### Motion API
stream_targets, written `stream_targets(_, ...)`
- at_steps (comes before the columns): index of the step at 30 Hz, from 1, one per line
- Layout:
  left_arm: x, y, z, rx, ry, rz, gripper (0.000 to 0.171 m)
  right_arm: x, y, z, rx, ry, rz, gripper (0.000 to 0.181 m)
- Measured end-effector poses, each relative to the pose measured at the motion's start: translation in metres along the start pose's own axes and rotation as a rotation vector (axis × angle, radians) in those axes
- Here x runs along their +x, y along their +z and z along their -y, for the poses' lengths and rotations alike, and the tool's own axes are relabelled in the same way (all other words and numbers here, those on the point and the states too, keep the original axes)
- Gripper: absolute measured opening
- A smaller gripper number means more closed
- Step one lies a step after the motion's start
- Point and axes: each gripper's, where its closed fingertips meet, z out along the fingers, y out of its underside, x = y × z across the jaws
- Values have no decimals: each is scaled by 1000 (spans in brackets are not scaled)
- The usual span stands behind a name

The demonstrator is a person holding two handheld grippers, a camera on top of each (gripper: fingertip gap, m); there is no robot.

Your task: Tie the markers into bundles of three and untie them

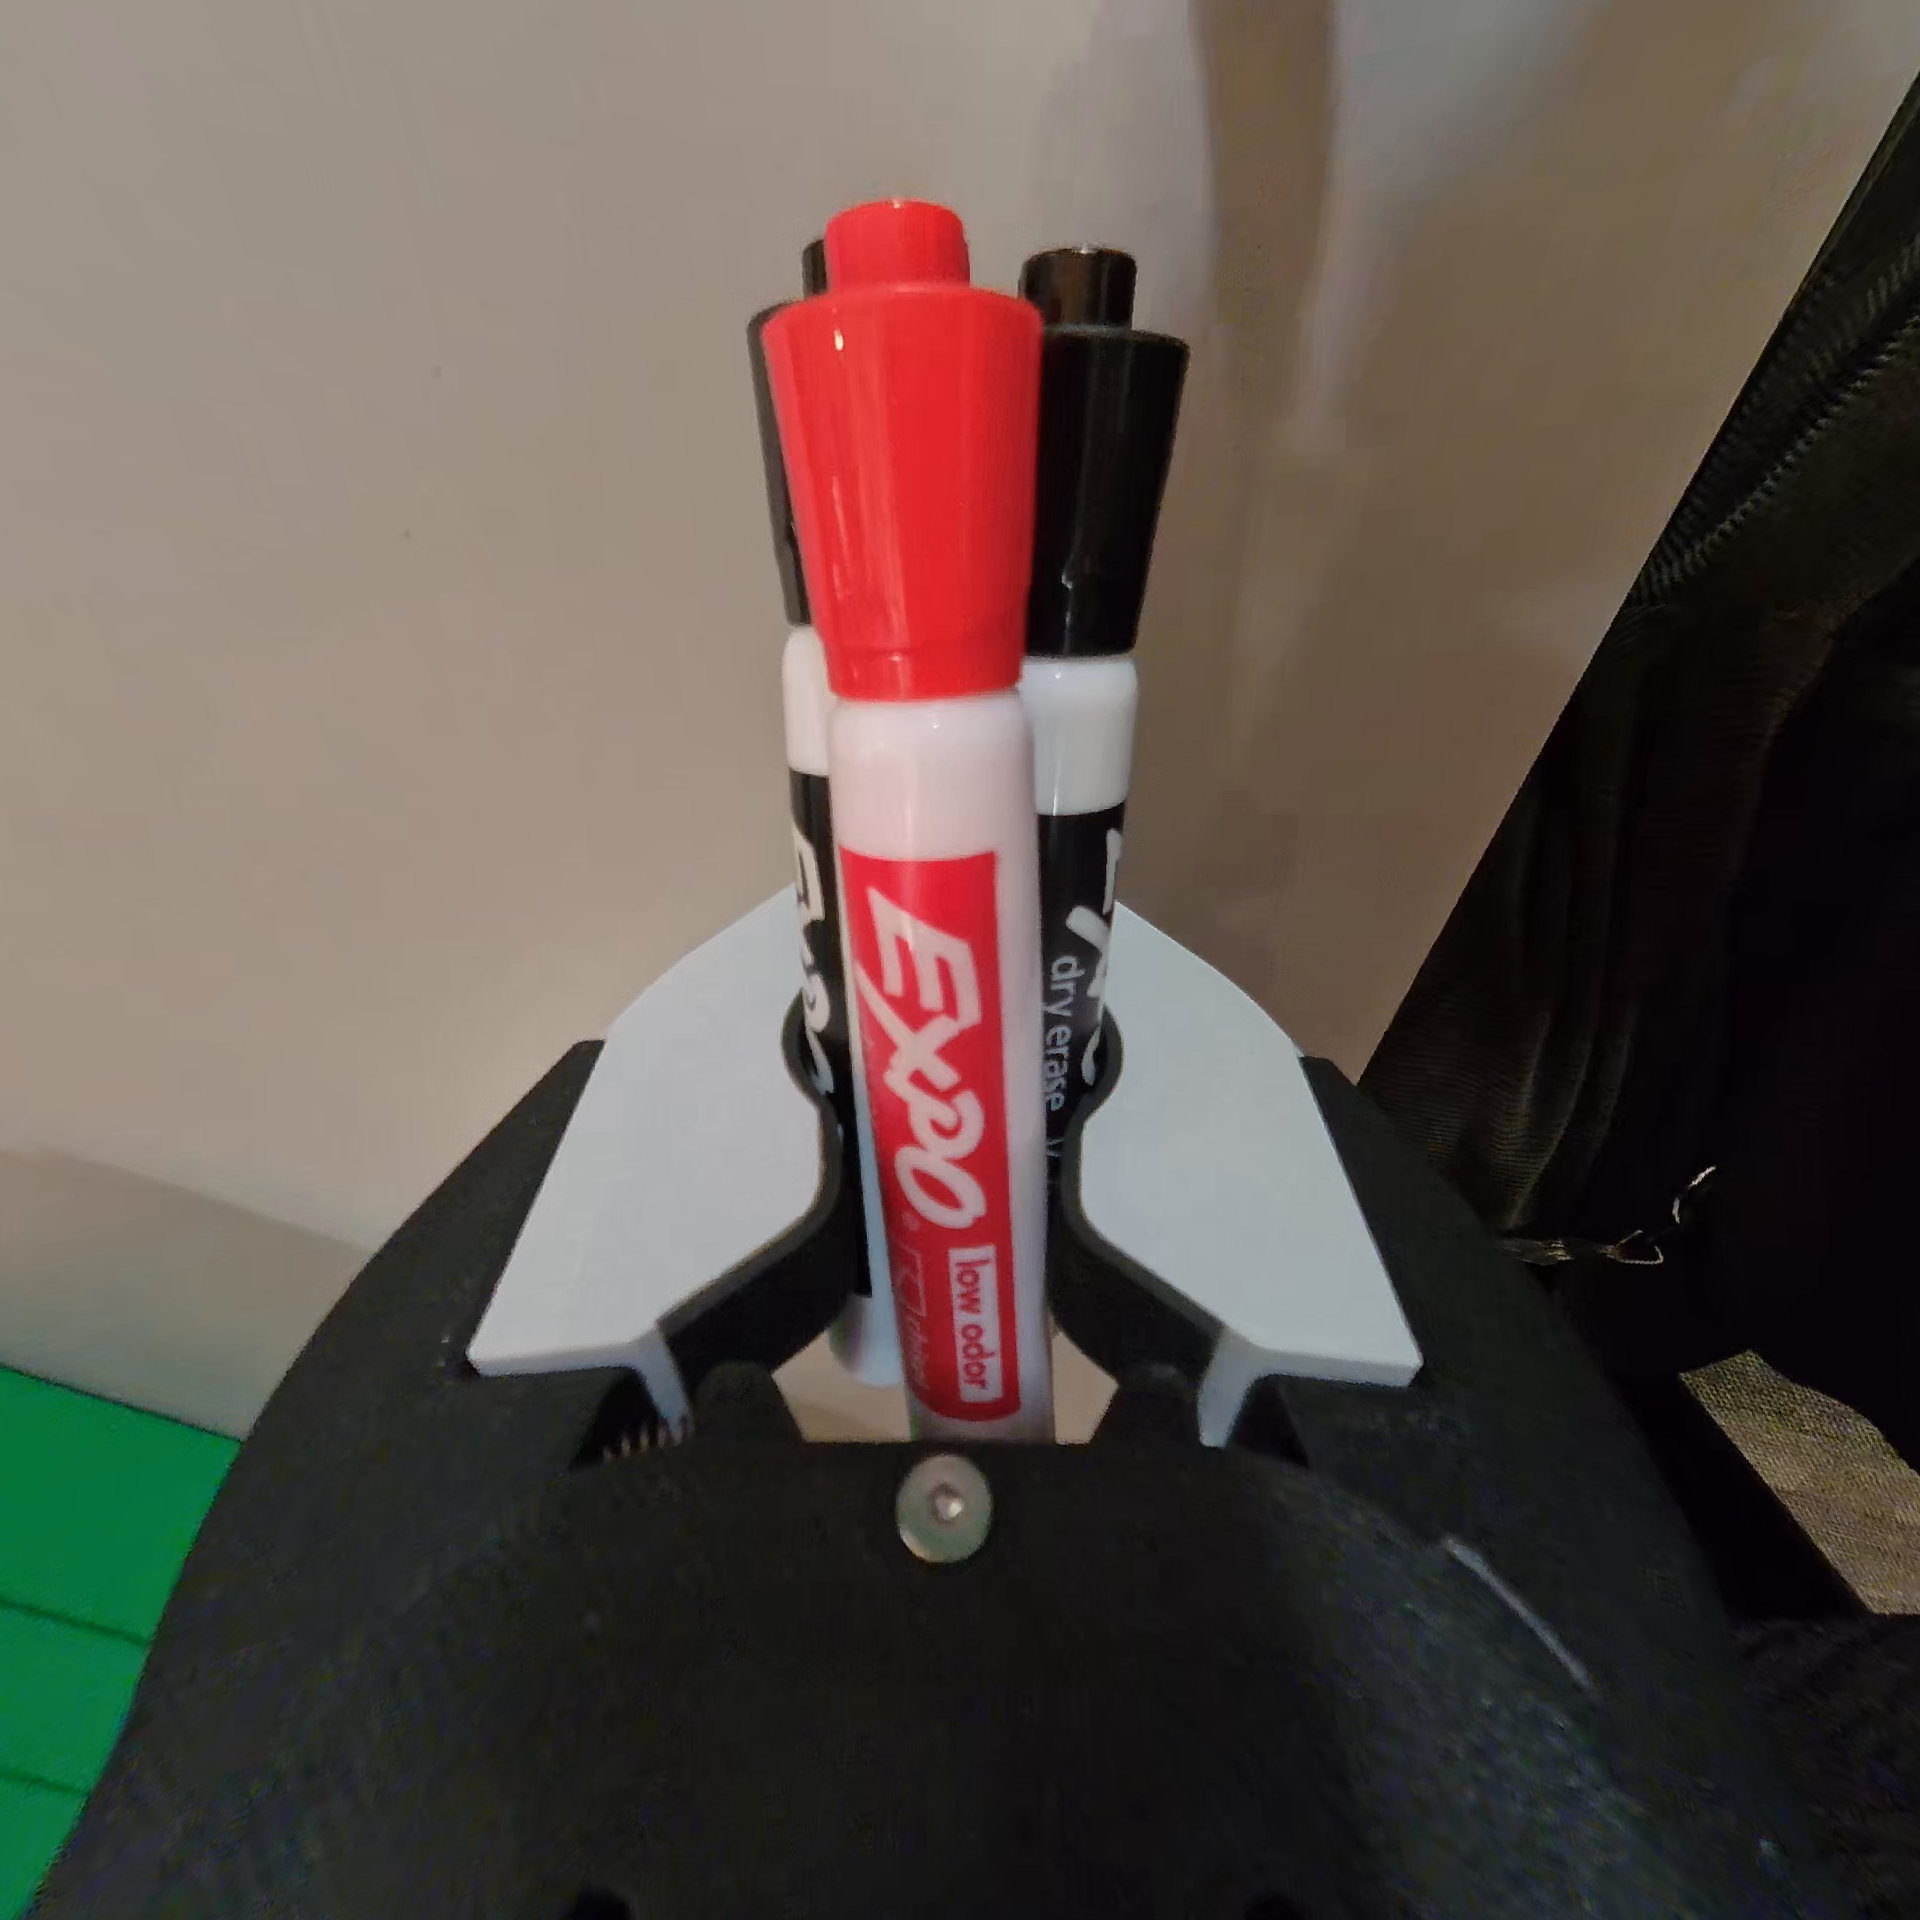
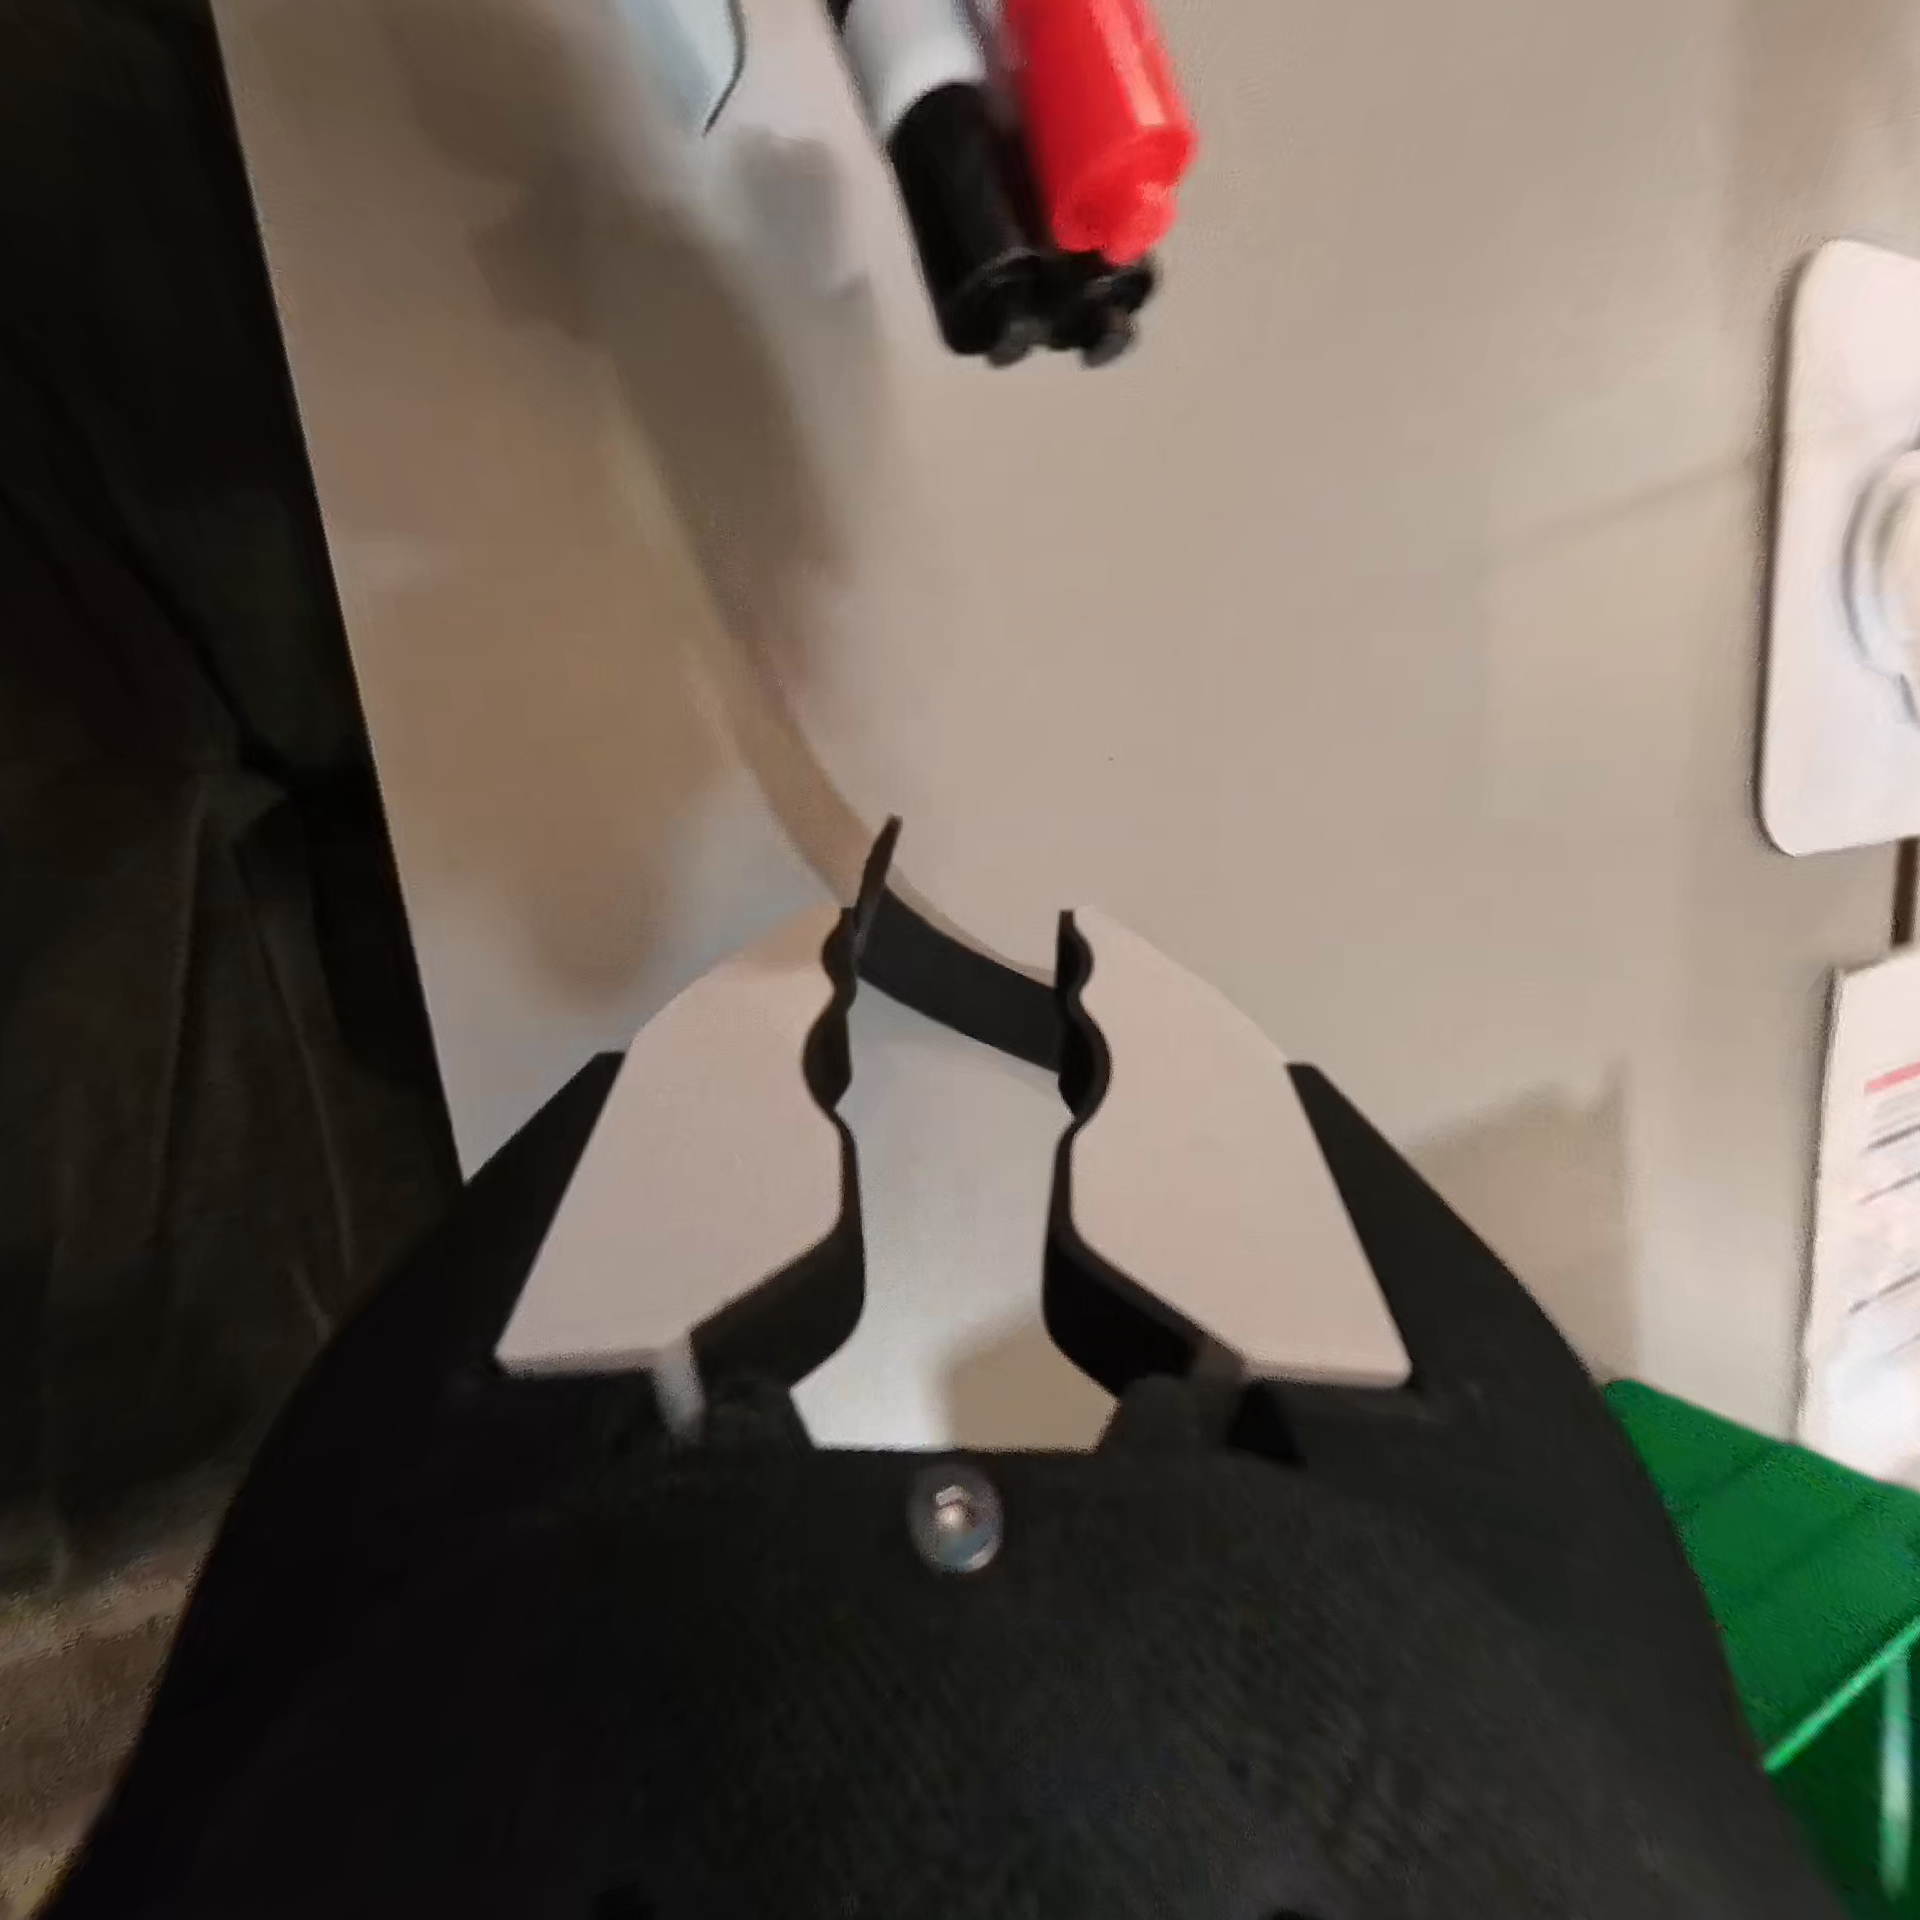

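Left wrist view: left claw clenched on 3 dry-erase markers, held upright, caps pointing away from the camera. Red marker sits nearest the lens, in the middle. 2 black markers behind it: 1 on the left, mostly hidden, 1 on the right. All 3 bodies touch and run parallel. White fingers close in on the barrels from both sides. Backdrop is a plain beige wall. Black mesh fabric hangs along the right side. Green surface at the lower left edge.

Right wrist view: right claw is released, clear gap between the wavy black pads. A black strap runs across that gap near the tips, 1 end sticking up at the left pad; cannot tell if the pads pinch it. It continues up as a pale curved band toward the markers, blurred. The same 3 markers hang in the air at the top of the frame, caps toward the camera, red one on the right, well apart from this claw. White wall plate on the right, papers below it, green box at the lower right. Dark fabric on the left.
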Motion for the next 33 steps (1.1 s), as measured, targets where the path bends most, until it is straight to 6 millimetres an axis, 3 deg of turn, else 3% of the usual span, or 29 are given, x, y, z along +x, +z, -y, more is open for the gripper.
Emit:
stream_targets(3,0,0,0,1,0,-1,43,14,-17,-7,159,197,-73,44)
stream_targets(6,1,1,0,-2,1,-4,43,23,-21,-21,262,391,-105,43)
stream_targets(9,1,1,-1,-11,2,2,43,29,-16,-39,217,496,-135,41)
stream_targets(12,1,0,1,-6,3,5,43,34,-3,-63,105,616,-170,51)
stream_targets(17,1,-1,-1,-14,4,10,43,19,15,-69,167,1010,59,57)
stream_targets(20,1,-1,0,-10,4,9,43,21,14,-74,228,1117,122,43)
stream_targets(22,1,-1,0,-11,4,9,43,17,10,-63,316,1136,233,3)
stream_targets(25,1,-1,0,-11,3,10,43,21,0,-48,420,1131,279,2)
stream_targets(28,0,-2,-1,-11,1,11,43,46,-11,-59,377,996,-11,2)
stream_targets(31,0,-2,0,-10,2,10,43,88,-54,-63,400,753,-498,2)
stream_targets(33,0,-1,0,-13,3,10,43,96,-74,-60,363,596,-694,2)
